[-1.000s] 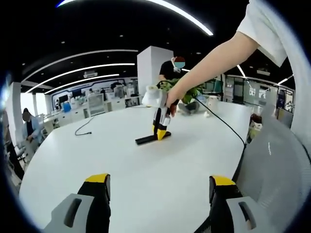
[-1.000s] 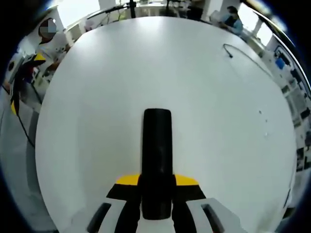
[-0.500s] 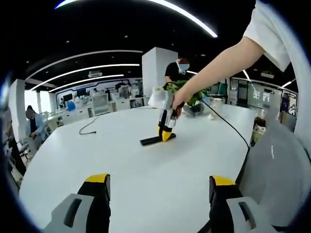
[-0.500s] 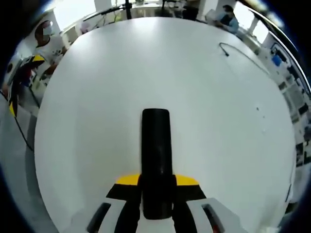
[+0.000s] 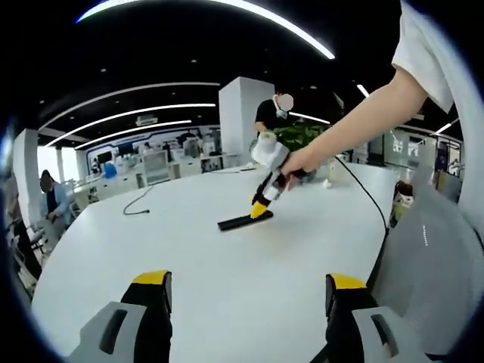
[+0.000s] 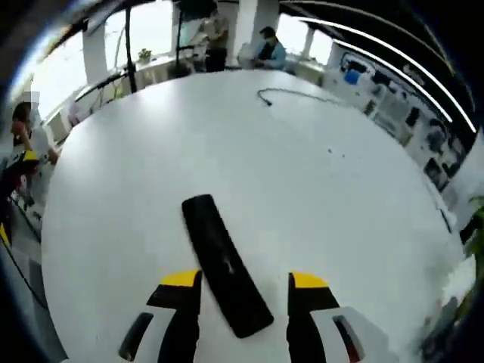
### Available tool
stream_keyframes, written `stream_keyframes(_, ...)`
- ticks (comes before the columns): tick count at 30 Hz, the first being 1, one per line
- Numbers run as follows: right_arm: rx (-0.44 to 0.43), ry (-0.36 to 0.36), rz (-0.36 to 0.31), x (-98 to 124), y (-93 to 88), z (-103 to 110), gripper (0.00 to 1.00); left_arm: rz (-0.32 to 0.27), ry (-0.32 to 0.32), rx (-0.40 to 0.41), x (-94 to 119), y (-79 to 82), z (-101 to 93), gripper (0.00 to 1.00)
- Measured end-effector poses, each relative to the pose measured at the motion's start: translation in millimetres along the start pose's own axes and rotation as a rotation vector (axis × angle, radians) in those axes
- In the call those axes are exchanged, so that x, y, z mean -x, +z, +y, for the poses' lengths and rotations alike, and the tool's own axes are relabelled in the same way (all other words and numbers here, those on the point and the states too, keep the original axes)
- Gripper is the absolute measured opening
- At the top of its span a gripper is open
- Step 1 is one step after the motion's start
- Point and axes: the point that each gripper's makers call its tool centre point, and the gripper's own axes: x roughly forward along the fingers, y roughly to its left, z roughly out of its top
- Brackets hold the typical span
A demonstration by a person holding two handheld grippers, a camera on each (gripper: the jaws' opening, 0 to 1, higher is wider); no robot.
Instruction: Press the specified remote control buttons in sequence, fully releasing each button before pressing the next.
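In the left gripper view, the left gripper (image 5: pixel 248 302) hangs over the near edge of the white table (image 5: pixel 189 257), its two yellow-tipped jaws spread wide with nothing between them. Farther across the table lies the black remote control (image 5: pixel 243 222), flat on the surface. The right gripper (image 5: pixel 265 204), held in a person's hand (image 5: pixel 296 162), tilts down so that its yellow tips are at the remote's near-right end; whether they touch it cannot be told from here. A black cable (image 5: pixel 136 206) lies well apart on the far left of the table, and a green plant (image 5: pixel 299 138) stands behind the hand. In the right gripper view, the right gripper (image 6: pixel 243 281) looks down on the same table (image 6: pixel 340 197), its jaws parted. The remote control (image 6: pixel 224 263) lies on the surface at a slant, its near end between the two yellow tips without either jaw pressing on it, its far end pointing up and to the left. The cable (image 6: pixel 283 98) curls near the table's far edge.
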Motion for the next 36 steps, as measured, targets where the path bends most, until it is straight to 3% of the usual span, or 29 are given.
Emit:
stream_keyframes(2, -0.034, -0.041, -0.087, 14, 6.3, -5, 0.52, -0.003, -0.001, 0.0, 0, 0.3, -0.2, 0.86)
stream_keyframes(7, -0.057, -0.1, -0.215, 45, 16.4, 1, 0.63, -0.005, -0.008, 0.0, 0, 0.9, -1.3, 0.86)
stream_keyframes(12, -0.142, -0.103, -0.359, 82, 23.6, 21, 0.65, -0.01, -0.001, 0.0, 1, 2.0, 0.1, 0.86)
stream_keyframes(14, -0.182, -0.14, -0.418, 102, 22.8, 28, 0.66, -0.013, 0.005, 0.003, 2, 2.5, 1.4, 0.86)
stream_keyframes(18, -0.196, -0.167, -0.482, 131, 20.4, 42, 0.7, -0.017, 0.008, 0.001, 3, 3.6, 1.9, 0.85)
stream_keyframes(25, -0.152, -0.261, -0.541, 178, 9.0, 67, 0.78, -0.023, 0.006, 0.0, 4, 5.0, 1.7, 0.85)
stream_keyframes(32, -0.059, -0.3, -0.537, 201, -1.4, 96, 0.78, -0.026, -0.004, -0.01, 4, 6.1, -0.7, 0.85)
stream_keyframes(36, -0.051, -0.309, -0.556, 214, -6.0, 111, 0.78, -0.033, 0.0, -0.007, 4, 7.0, -0.1, 0.85)
